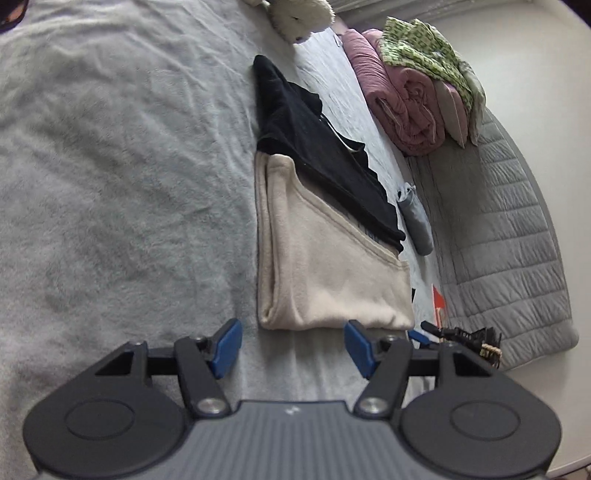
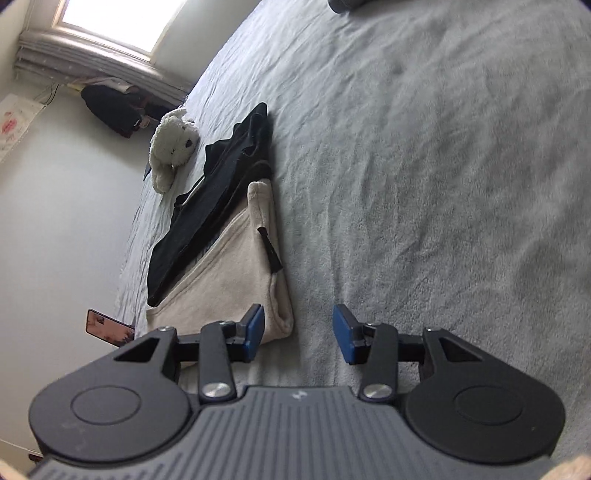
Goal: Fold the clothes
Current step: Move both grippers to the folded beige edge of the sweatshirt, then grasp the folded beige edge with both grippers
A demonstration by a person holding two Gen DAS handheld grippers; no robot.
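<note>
The folded cream top (image 1: 325, 273) lies on the bed (image 1: 110, 166) near one side edge, with black clothes (image 1: 317, 155) lying partly on it. The left hand-held gripper (image 1: 291, 347) and right hand-held gripper (image 2: 299, 332) are both open and hold nothing.

Lighting: soft daylight; your right wrist view shows the window (image 2: 107, 27) at eleven o'clock, blown out white. Shadows: faint. Blur: slight smear across the bed (image 1: 110, 166). Distortion: strong fisheye bending, dark corners at your edges.
</note>
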